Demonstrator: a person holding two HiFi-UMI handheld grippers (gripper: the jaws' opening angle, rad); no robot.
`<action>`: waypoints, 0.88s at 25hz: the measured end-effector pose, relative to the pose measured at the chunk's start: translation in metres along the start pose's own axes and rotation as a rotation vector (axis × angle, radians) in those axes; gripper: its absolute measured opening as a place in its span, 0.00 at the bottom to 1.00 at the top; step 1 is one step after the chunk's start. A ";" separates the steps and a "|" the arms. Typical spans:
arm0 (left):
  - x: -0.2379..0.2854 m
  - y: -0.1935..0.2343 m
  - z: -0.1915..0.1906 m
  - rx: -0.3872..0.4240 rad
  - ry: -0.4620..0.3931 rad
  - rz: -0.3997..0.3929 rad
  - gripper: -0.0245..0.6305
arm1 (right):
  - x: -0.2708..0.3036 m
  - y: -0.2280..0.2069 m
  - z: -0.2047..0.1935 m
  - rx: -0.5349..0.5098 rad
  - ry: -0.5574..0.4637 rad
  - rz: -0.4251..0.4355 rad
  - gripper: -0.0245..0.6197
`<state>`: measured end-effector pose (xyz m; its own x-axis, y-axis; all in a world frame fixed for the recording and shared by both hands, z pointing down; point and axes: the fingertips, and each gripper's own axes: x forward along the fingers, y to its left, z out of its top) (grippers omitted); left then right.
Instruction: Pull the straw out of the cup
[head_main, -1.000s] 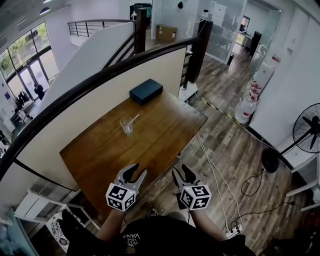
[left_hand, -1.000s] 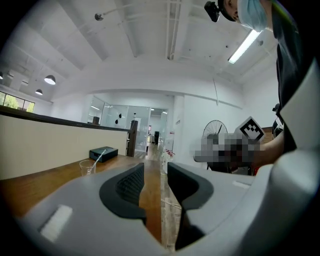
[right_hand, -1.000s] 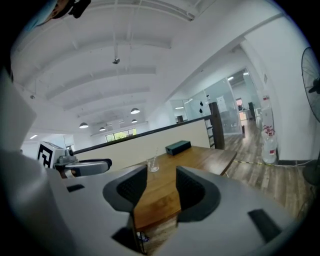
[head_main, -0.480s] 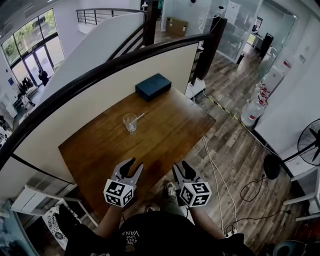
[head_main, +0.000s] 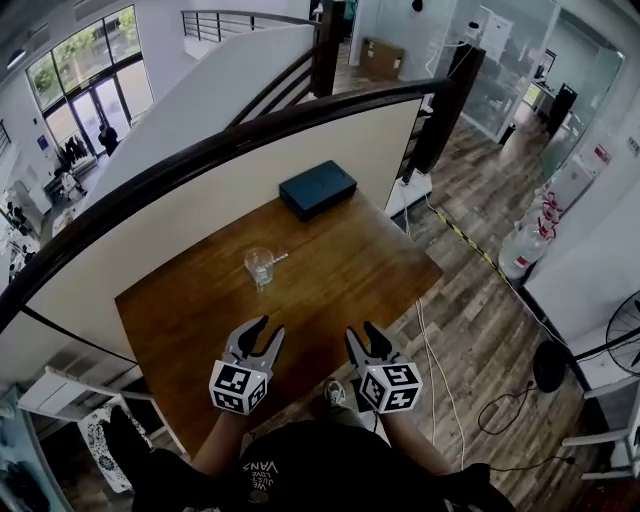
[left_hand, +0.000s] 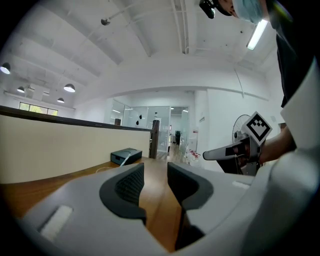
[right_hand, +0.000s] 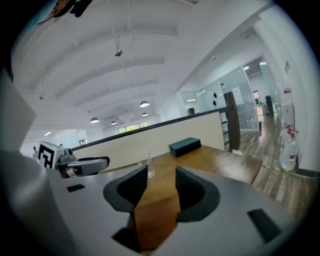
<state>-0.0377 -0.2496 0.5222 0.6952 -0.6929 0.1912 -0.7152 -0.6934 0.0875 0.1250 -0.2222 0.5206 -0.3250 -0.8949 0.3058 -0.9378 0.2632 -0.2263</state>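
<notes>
A clear glass cup (head_main: 258, 266) stands upright near the middle of the wooden table (head_main: 330, 280), with a pale straw (head_main: 273, 260) leaning out to its right. In the right gripper view the cup (right_hand: 149, 171) and straw (right_hand: 148, 157) show small, just past the left jaw. My left gripper (head_main: 260, 336) hovers over the table's near edge, open and empty. My right gripper (head_main: 362, 338) is level with it to the right, open and empty too. Both sit well short of the cup. The left gripper view shows only bare tabletop between its jaws.
A dark blue box (head_main: 317, 188) lies at the table's far edge against a cream partition (head_main: 200, 200). Wood floor with cables (head_main: 440, 340) and water bottles (head_main: 530, 245) lies to the right. A white rack (head_main: 50, 395) stands left of the table.
Both grippers have advanced over the table's near edge toward the cup, staying open. The whole view has shifted forward with the person.
</notes>
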 end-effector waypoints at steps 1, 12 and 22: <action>0.005 0.002 0.000 -0.002 0.004 0.014 0.24 | 0.005 -0.004 0.002 -0.001 0.007 0.011 0.27; 0.053 0.040 -0.003 0.034 0.030 0.202 0.24 | 0.055 -0.041 0.011 -0.026 0.066 0.118 0.27; 0.085 0.076 -0.015 0.123 0.087 0.344 0.24 | 0.084 -0.065 0.010 -0.051 0.117 0.201 0.27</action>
<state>-0.0342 -0.3587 0.5593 0.4029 -0.8739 0.2719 -0.8884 -0.4448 -0.1132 0.1598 -0.3176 0.5516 -0.5152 -0.7755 0.3649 -0.8567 0.4528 -0.2473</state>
